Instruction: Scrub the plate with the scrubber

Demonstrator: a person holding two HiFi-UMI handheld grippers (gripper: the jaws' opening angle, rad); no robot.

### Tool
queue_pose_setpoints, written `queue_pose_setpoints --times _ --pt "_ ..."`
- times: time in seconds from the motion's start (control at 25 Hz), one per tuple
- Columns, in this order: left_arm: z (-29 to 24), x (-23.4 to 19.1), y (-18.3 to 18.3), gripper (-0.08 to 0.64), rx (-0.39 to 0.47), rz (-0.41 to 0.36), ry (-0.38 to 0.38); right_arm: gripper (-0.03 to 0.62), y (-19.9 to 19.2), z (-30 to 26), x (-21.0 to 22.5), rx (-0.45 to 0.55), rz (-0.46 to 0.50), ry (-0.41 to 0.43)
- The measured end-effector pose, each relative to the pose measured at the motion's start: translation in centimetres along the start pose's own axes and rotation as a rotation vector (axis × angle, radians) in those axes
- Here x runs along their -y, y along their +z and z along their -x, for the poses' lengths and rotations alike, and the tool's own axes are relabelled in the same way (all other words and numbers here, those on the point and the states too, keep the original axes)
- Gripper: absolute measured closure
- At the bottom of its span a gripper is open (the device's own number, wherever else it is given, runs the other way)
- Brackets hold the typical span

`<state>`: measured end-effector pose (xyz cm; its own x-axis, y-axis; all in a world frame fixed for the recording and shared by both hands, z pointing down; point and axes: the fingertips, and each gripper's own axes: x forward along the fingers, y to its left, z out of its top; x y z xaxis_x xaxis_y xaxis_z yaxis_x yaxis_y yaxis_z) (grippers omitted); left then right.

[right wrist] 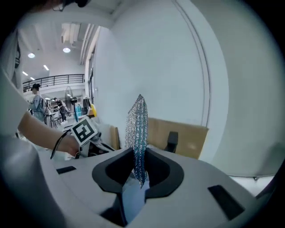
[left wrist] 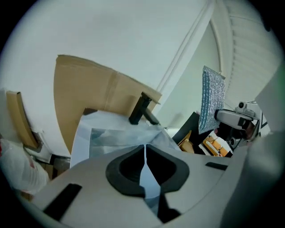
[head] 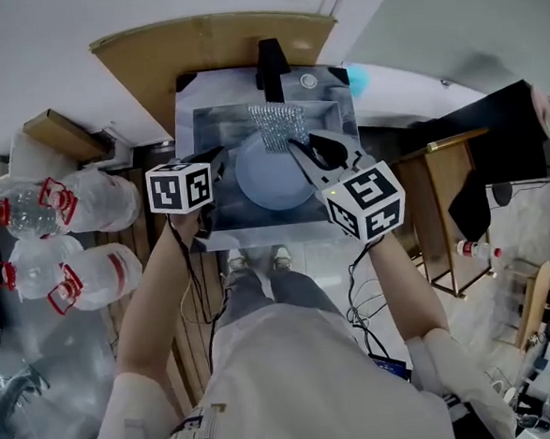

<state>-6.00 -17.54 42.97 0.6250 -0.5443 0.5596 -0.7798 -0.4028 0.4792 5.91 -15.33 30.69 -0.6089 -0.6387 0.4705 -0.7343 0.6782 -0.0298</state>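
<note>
Eyes first on the pale blue round plate (head: pixel 270 175), lying in the middle of the grey steel sink basin (head: pixel 190 126). Pinned at its left rim by the left gripper (head: pixel 218 160), with jaws closed right down on the thin edge. Looks like a steadying hold, to stop any sliding or spinning once the rubbing starts. Over the plate's far edge now, to the silver woven-mesh scrubber (head: pixel 278 125), nipped at one end by the right gripper (head: pixel 295 147) with jaws clamped together on it. Sticking out beyond the jaw tips as a loose flap rather than pressed flat. Seems poised for contact, scrubbing not yet under way. Hard to tell whether touching the rim. Probably calls for laying that mesh onto the plate's face and working across. Behind the basin, a black faucet (head: pixel 270 64) and a brown cardboard sheet (head: pixel 150 46) against the white wall. Off to the left, clear plastic water bottles with red handles (head: pixel 77 204), well apart from the action
</note>
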Motion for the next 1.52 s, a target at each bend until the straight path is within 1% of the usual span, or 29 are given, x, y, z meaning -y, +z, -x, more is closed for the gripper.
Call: queue_pose_setpoints --times 0.16,0.24,0.4,0.52,0.64,0.76,0.92,1.12,1.24,1.32,1.4,1.52 --pt "4.0 3.0 5.0 0.534 0.128 -0.054 -0.042 0.497 5.5 3.6 -0.2 0.161 0.020 -0.053" --pt "6.5 4.0 7.4 0.538 0.190 -0.098 -0.034 0.497 7.6 5.2 -0.3 0.221 0.035 -0.077" --pt "11.6 5.7 11.6 0.540 0.289 -0.249 0.014 0.495 11.1 8.6 -0.8 0.291 0.133 -0.124" --pt "15.6 7.8 14.3 0.540 0.391 -0.338 0.013 0.495 13.1 11.1 -1.6 0.339 0.165 -0.133" --pt "19.1 10.1 16.3 0.540 0.496 -0.414 0.031 0.495 14.8 13.2 -2.4 0.390 0.189 -0.146" --pt "21.6 12.0 17.5 0.540 0.562 -0.474 0.056 0.495 16.4 15.3 -3.1 0.450 0.181 -0.148" --pt "24.2 13.6 18.0 0.540 0.619 -0.539 0.077 0.495 18.2 17.8 -4.0 0.523 0.164 -0.146" --pt "25.9 14.6 17.4 0.543 0.658 -0.610 0.101 0.495 19.3 20.2 -6.1 0.577 0.199 -0.153" --pt "26.1 15.1 16.8 0.543 0.658 -0.632 0.089 0.495 18.9 20.3 -6.9 0.563 0.207 -0.142" --pt "26.3 15.5 16.4 0.543 0.655 -0.661 0.091 0.495 18.5 20.1 -7.0 0.548 0.205 -0.140" --pt "26.3 15.9 16.1 0.543 0.650 -0.688 0.091 0.495 18.0 19.9 -6.9 0.535 0.194 -0.143" --pt "26.2 16.4 15.6 0.543 0.638 -0.703 0.074 0.495 17.1 19.2 -7.0 0.514 0.167 -0.141"
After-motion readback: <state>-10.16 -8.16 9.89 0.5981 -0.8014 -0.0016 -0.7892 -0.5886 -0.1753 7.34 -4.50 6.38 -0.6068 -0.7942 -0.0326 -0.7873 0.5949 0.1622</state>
